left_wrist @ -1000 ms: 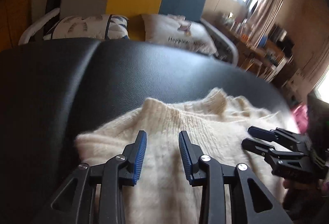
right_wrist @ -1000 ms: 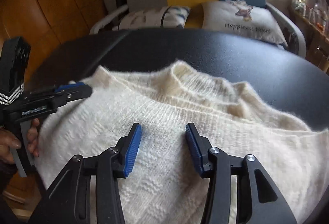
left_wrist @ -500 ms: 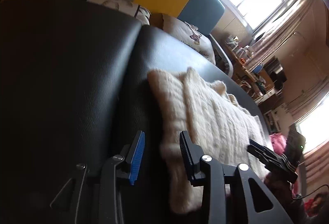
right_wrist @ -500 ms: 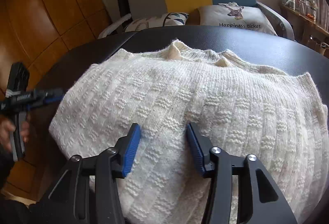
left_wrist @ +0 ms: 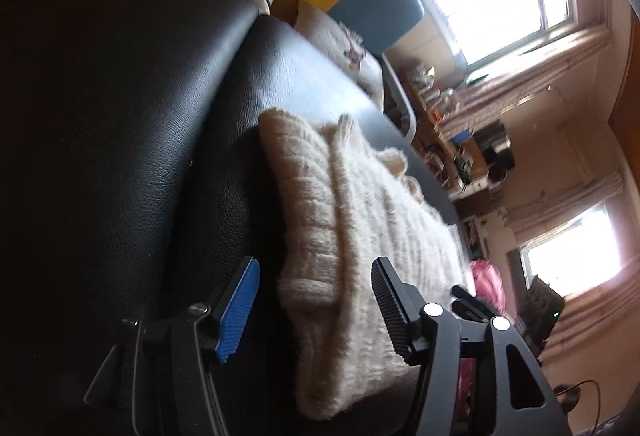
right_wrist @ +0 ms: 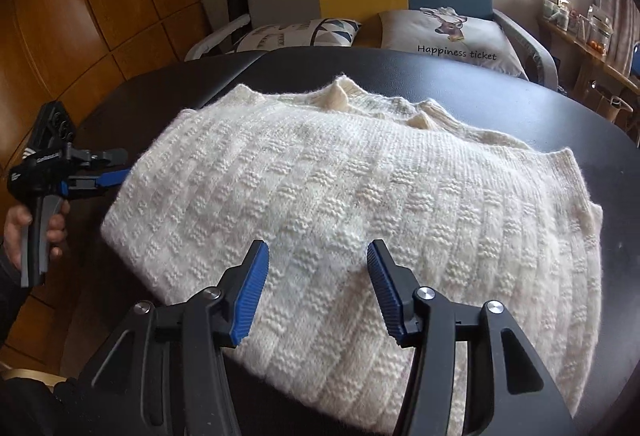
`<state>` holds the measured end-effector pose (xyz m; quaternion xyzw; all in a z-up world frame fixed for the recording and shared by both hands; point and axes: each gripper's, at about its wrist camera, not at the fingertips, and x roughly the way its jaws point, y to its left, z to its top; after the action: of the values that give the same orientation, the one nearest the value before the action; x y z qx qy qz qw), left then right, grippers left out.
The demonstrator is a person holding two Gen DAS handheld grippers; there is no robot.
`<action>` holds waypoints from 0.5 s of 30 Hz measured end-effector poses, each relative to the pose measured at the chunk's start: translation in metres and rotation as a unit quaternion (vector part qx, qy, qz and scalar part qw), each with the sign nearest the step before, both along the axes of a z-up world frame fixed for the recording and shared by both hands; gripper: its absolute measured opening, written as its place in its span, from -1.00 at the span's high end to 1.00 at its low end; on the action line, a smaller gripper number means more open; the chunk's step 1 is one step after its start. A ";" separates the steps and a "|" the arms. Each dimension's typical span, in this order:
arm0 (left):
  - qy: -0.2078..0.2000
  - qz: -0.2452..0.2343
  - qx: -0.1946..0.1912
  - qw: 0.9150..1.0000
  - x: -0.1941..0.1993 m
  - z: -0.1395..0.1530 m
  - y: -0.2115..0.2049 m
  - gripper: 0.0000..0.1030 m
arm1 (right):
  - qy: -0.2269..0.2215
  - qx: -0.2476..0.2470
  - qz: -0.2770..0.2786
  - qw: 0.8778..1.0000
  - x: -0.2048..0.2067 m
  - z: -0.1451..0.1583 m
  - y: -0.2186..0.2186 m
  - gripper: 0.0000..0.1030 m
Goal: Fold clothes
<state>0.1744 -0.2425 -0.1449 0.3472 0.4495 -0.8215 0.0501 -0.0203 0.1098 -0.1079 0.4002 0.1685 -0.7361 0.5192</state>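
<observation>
Your cream sweater (right_wrist: 340, 203) lies folded on the black table (right_wrist: 520, 103), filling mid-frame; its lower right edge gets cut off. Your right gripper (right_wrist: 316, 290) hangs spread above it, pinching nothing. Your left gripper (left_wrist: 316, 302) is spread too, straddling the sweater's blurry left corner, contact hard to tell.
</observation>
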 end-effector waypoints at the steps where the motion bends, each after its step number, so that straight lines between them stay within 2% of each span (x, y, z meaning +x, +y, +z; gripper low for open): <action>1: 0.000 -0.007 -0.003 1.000 -0.004 0.000 0.001 -0.16 | 0.000 0.000 0.000 1.000 0.000 0.001 0.001 -0.06; 8: 0.015 -0.047 0.011 0.999 -0.025 -0.002 -0.002 -0.22 | -0.031 -0.023 0.010 0.999 -0.003 0.007 -0.003 -0.06; 15: 0.021 -0.066 0.015 0.997 -0.037 -0.003 -0.004 -0.22 | -0.040 -0.006 0.007 0.999 -0.001 -0.007 -0.008 -0.06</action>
<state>0.1374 -0.2461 -0.1477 0.3597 0.4387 -0.8233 -0.0186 -0.0215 0.1016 -0.1145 0.4249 0.1463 -0.7170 0.5328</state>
